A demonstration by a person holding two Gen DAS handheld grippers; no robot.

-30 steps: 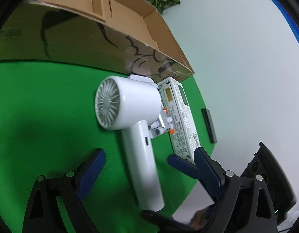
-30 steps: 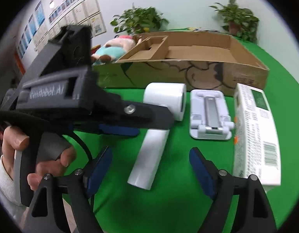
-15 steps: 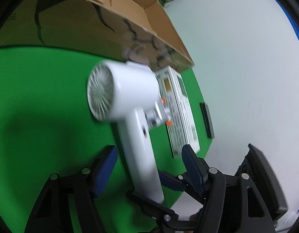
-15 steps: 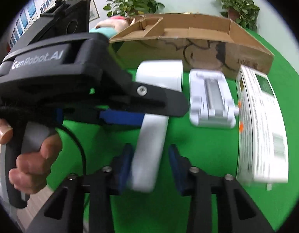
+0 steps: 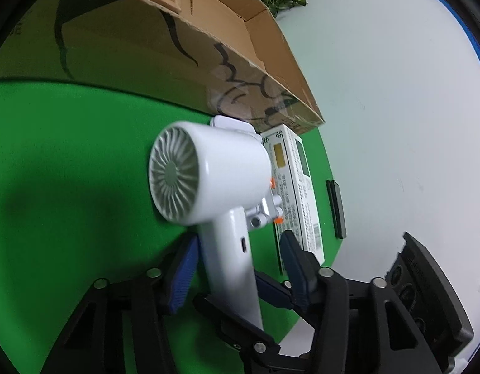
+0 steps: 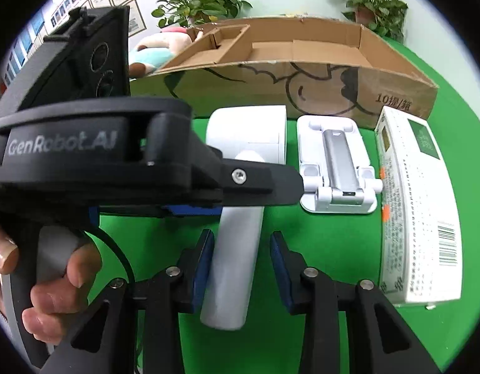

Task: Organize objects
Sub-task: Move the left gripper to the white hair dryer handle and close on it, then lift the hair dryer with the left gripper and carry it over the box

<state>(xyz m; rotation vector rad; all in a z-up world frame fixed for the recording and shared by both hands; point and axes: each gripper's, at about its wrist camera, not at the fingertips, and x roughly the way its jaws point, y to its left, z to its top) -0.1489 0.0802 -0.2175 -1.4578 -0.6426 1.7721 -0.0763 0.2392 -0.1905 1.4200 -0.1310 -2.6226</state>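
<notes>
White plastic filled the middle of both my views: the hair dryer [image 5: 208,180] lay on the green cloth [image 5: 68,171], its grille facing my left camera and its handle running back toward me. My left gripper [image 5: 240,268] had the handle between its blue pads and its jaws were closing; the left pad sat right against the handle, while a gap showed on the other side, so that grip was not yet firm. My right gripper [image 6: 241,268] straddled the handle's lower end from the other direction. Its left pad lay against the plastic, but green cloth showed between the handle and its right pad, so it pressed from one side only.

In the right wrist view, a hand [image 6: 46,280] was wrapped around the left gripper's grey grip, and that gripper's black body crossed over the dryer.

Just beside the dryer's barrel lay a white phone stand [image 6: 336,165] with a silver arm folded flat, and beside that a white printed carton [image 6: 420,212] with a barcode. Behind all three stood an open cardboard box [image 6: 302,84] with black cartoon lines on its front wall. A plush toy [image 6: 159,50] and potted plants [image 6: 202,3] sat beyond it.
</notes>
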